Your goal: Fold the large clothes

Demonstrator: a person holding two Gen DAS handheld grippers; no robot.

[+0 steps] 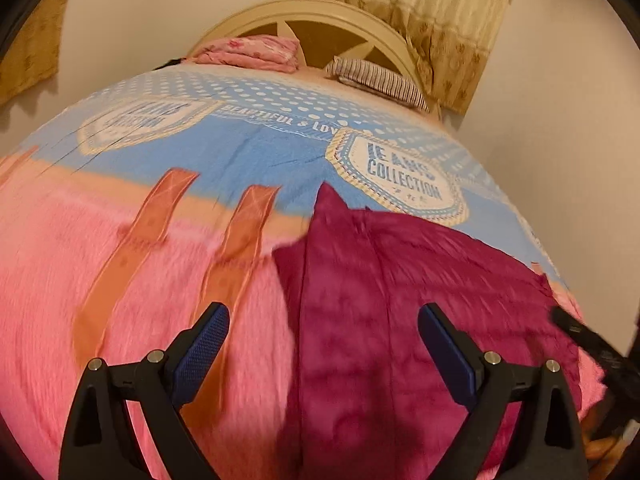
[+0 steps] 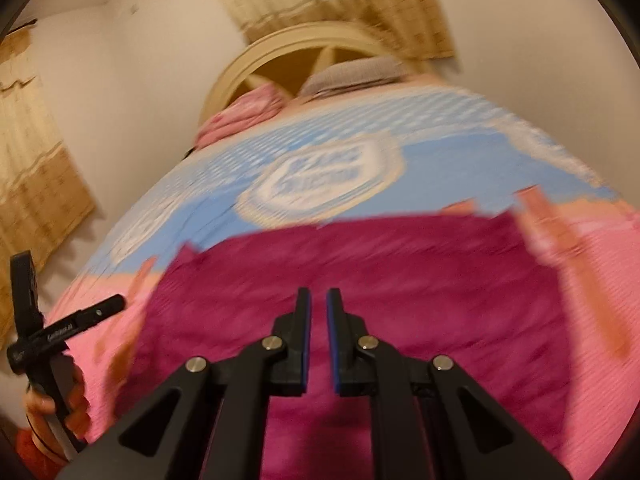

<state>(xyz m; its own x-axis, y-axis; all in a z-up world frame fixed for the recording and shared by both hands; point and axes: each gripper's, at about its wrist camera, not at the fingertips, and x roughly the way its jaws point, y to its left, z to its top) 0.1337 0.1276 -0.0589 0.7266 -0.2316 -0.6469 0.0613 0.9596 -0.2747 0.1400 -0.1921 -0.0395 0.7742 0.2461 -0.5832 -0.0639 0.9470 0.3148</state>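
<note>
A large magenta garment (image 1: 400,300) lies spread flat on the bed, over the pink end of the bedcover (image 1: 80,280). My left gripper (image 1: 323,314) hovers over the garment's left edge with its jaws wide open and nothing between its blue pads. In the right wrist view the garment (image 2: 360,280) fills the middle, blurred. My right gripper (image 2: 318,294) hangs above it, its pads a narrow gap apart with no cloth between them. A hand (image 2: 52,408) holds the black frame of the left tool (image 2: 60,326) at the left edge.
The bedcover turns blue with printed badges (image 1: 400,180) further up the bed. A folded pink blanket (image 1: 252,52) and a striped pillow (image 1: 376,78) lie at the cream headboard (image 1: 320,12). Curtains (image 1: 440,20) hang behind it, and walls stand on both sides.
</note>
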